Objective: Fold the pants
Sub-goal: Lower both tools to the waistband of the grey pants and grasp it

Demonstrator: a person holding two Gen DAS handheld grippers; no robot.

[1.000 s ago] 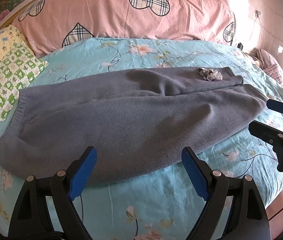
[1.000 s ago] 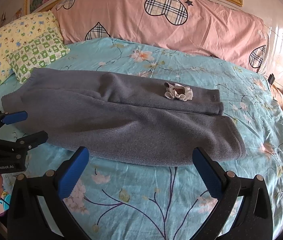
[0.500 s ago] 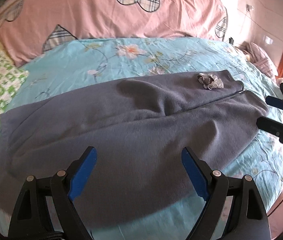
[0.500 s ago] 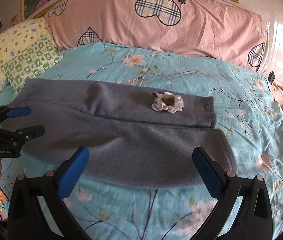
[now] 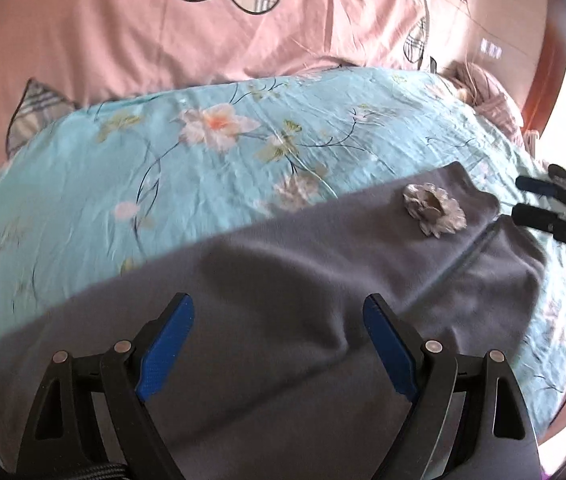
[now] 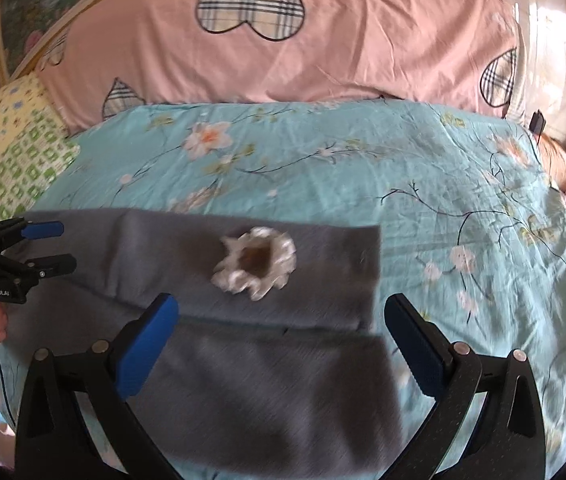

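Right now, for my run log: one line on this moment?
pants: flat on bed | flower trim: on upper leg | left gripper: open | right gripper: open

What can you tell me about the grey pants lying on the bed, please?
The grey pants look like soft, fleecy cloth. They lie flat and unfolded across the blue flowered bedspread, legs side by side with the hem ends towards the right gripper. A small white ruffled flower sits on the far leg near its hem. Both grippers hover open above the cloth, the left gripper over the middle; neither grips it.
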